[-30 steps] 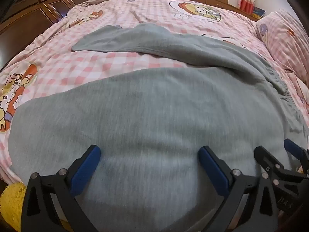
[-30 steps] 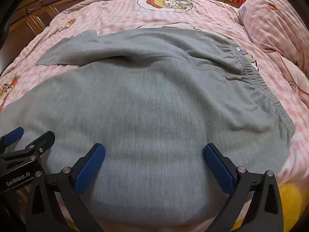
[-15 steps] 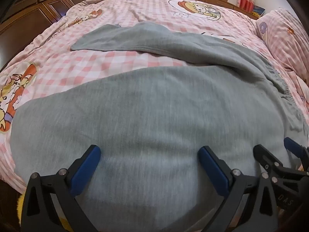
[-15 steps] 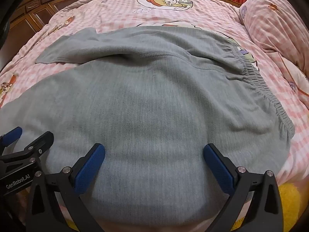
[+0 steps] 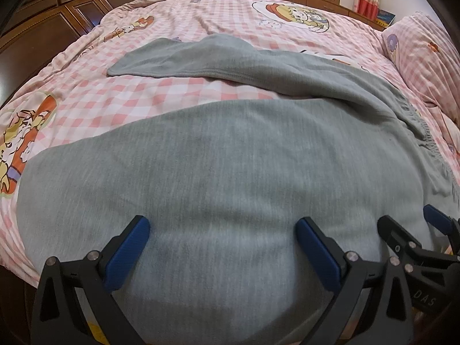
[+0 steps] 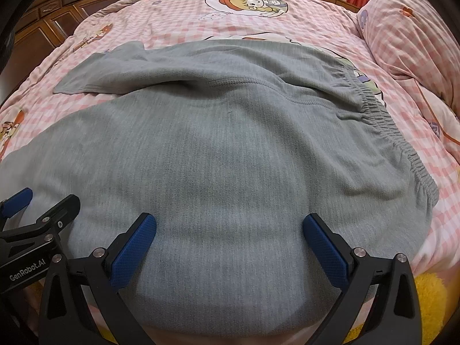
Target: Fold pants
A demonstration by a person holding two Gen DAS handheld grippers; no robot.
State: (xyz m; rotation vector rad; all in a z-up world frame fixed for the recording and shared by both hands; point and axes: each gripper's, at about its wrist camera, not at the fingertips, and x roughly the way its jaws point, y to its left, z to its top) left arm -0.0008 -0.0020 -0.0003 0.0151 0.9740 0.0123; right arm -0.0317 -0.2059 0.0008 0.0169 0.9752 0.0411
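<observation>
Pants (image 5: 230,172) beneath both spread tongs (image 5: 222,237)

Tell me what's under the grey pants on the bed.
The grey knit pants lie spread on a pink checked bedspread with cartoon prints. One print pokes out beside the elastic waistband; whatever else lies beneath is covered.

bed (image 5: 201,14): pink checked cover | on it: grey pants (image 5: 230,158) spread; pillow (image 6: 408,28), possibly two
</observation>
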